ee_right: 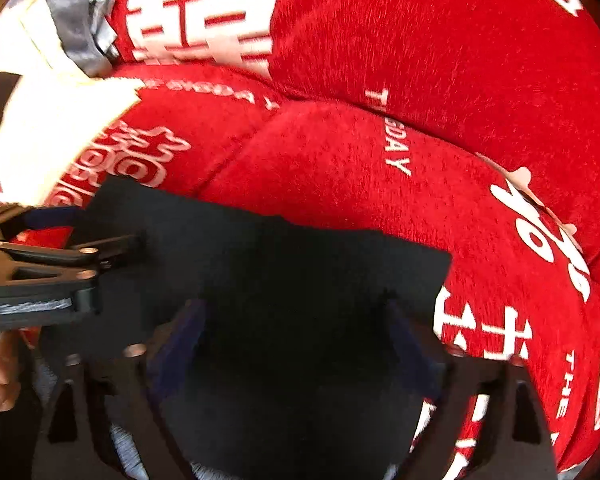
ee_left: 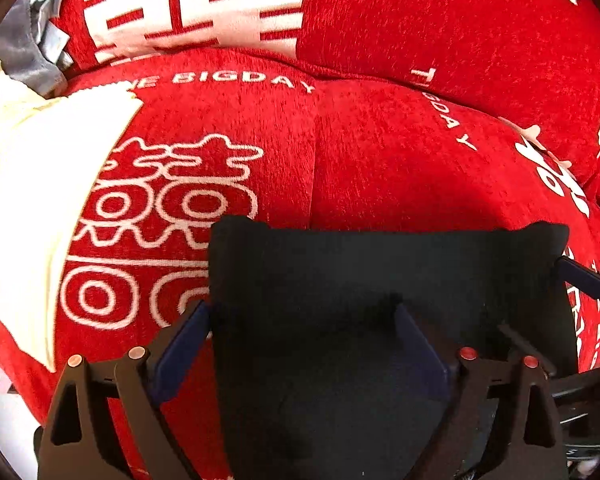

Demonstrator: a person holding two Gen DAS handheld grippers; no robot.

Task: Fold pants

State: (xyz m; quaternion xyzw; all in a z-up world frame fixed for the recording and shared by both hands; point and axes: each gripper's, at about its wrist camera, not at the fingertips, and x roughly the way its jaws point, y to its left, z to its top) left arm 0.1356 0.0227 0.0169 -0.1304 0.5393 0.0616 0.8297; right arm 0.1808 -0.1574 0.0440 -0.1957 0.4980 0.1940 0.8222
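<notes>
The black pants (ee_left: 380, 272) lie folded into a flat rectangle on a red sofa seat (ee_left: 380, 152). My left gripper (ee_left: 300, 320) hangs over their left half with its jaws wide apart, and the pads press on nothing. My right gripper (ee_right: 296, 320) stands open the same way over the right half of the pants (ee_right: 300, 260). In the right wrist view the left gripper (ee_right: 96, 230) shows side-on at the pants' left edge. One of the right gripper's fingers (ee_left: 582, 276) shows at the pants' right edge in the left wrist view.
A cream cloth (ee_left: 28, 200) lies on the seat left of the pants, with a grey garment (ee_left: 24, 48) behind it. Red back cushions (ee_left: 460, 20) with white lettering rise behind the seat. A person's hand (ee_right: 0, 368) holds the left gripper.
</notes>
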